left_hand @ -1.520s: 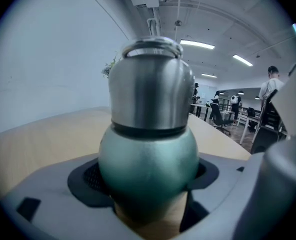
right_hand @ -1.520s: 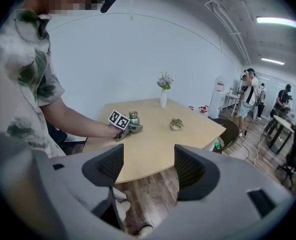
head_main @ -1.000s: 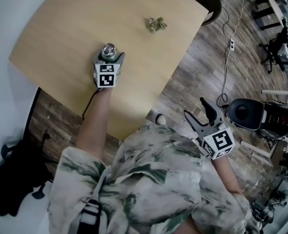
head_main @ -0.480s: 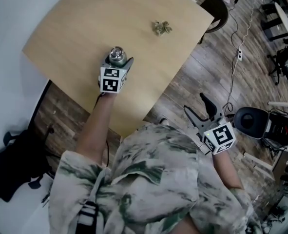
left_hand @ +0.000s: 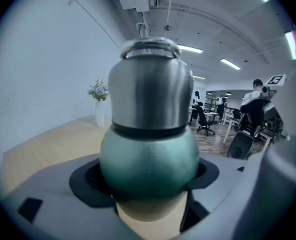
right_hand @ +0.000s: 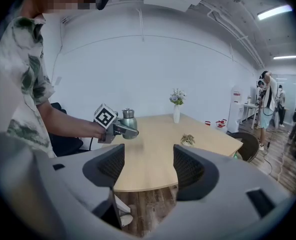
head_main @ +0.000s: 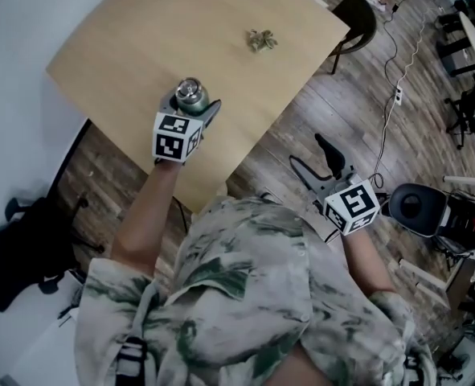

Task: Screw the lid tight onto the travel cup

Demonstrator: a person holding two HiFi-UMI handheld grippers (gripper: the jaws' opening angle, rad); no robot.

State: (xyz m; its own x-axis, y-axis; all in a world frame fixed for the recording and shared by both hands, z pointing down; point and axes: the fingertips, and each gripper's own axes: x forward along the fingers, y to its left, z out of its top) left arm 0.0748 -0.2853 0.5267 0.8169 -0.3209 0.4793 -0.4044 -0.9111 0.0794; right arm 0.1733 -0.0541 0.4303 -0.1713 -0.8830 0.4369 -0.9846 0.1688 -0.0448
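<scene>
The travel cup has a rounded green body and a steel lid sitting on top. It is over the near-left part of the wooden table. My left gripper is shut on the green body, one jaw on each side. Whether the cup's base touches the table I cannot tell. My right gripper is open and holds nothing; it hangs off the table over the wooden floor, to the right of my body. The right gripper view shows the cup far off beyond the open right gripper.
A small dried plant piece lies toward the table's far right. A white vase with flowers stands at the far edge. A dark chair is by the far right corner, a black round device and cables on the floor at right.
The left gripper stays shut on the cup at about the same spot on the table. The open right gripper has drifted a little up and toward the table's edge. My head view has shifted.
</scene>
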